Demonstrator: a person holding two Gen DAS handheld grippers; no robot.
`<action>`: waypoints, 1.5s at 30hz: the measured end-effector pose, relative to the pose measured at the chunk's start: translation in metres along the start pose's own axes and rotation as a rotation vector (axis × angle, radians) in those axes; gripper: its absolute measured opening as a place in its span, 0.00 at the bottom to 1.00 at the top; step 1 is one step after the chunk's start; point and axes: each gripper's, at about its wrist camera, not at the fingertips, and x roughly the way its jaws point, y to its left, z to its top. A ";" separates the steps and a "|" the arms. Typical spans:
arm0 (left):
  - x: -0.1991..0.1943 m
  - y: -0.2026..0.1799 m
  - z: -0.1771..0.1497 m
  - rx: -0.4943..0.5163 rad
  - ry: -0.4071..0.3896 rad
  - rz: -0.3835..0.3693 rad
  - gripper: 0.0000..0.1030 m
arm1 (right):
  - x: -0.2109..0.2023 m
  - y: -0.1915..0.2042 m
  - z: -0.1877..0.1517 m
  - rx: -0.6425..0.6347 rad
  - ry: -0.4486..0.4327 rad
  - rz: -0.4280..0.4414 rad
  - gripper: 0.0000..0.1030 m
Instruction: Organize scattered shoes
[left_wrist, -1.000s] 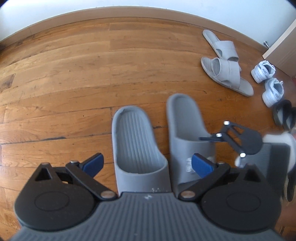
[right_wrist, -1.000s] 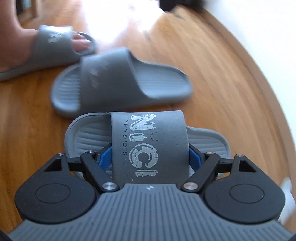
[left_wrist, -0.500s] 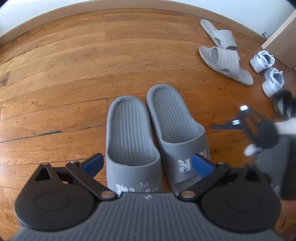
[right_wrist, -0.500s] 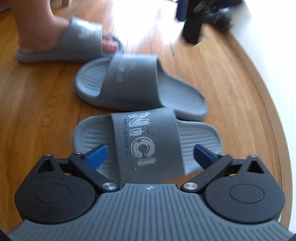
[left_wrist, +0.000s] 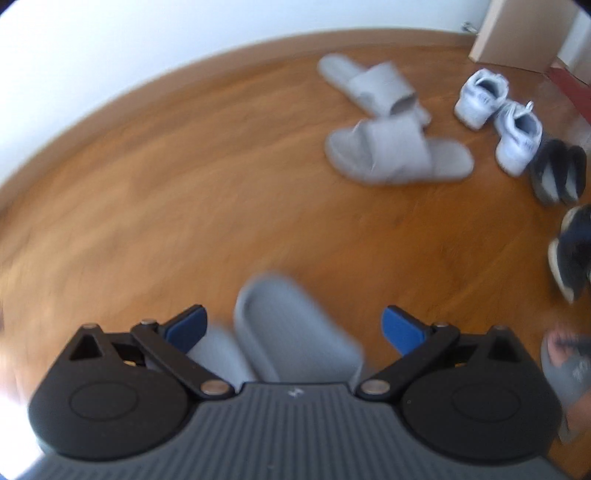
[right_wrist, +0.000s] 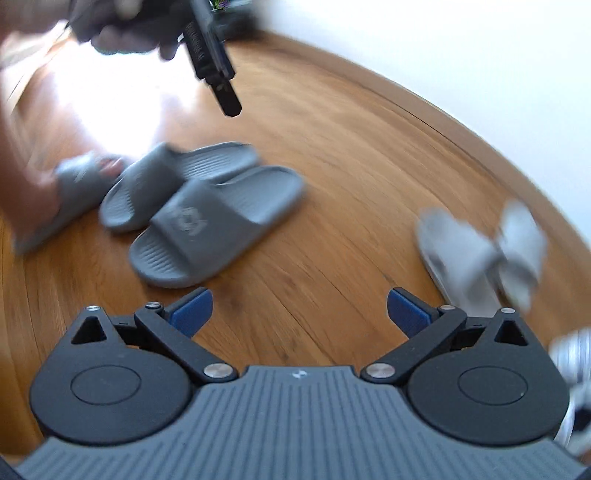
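The dark grey rubber slides (right_wrist: 207, 210) lie paired on the wooden floor (right_wrist: 332, 184). Both the right tongs (right_wrist: 299, 308) and the left tongs (left_wrist: 293, 326) are released, empty. Next, approach the crossed pale grey slippers (left_wrist: 391, 147) far right, squarely over one strap.

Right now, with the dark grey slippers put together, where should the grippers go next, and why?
Probably toward the light grey slippers. Both the right hand-held gripper and left hand-held gripper are open and empty, the dark grey slippers lie side by side, but the light pair lies crossed, one over the other.
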 end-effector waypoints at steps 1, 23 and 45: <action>0.016 -0.006 0.019 -0.010 -0.011 -0.003 1.00 | -0.007 -0.010 -0.007 0.068 -0.004 -0.015 1.00; 0.147 -0.164 0.114 0.070 0.042 -0.563 0.98 | -0.039 -0.070 -0.115 0.347 0.114 -0.091 1.00; 0.264 -0.194 0.207 0.681 -0.110 0.224 1.00 | -0.043 -0.079 -0.103 0.311 0.131 -0.070 1.00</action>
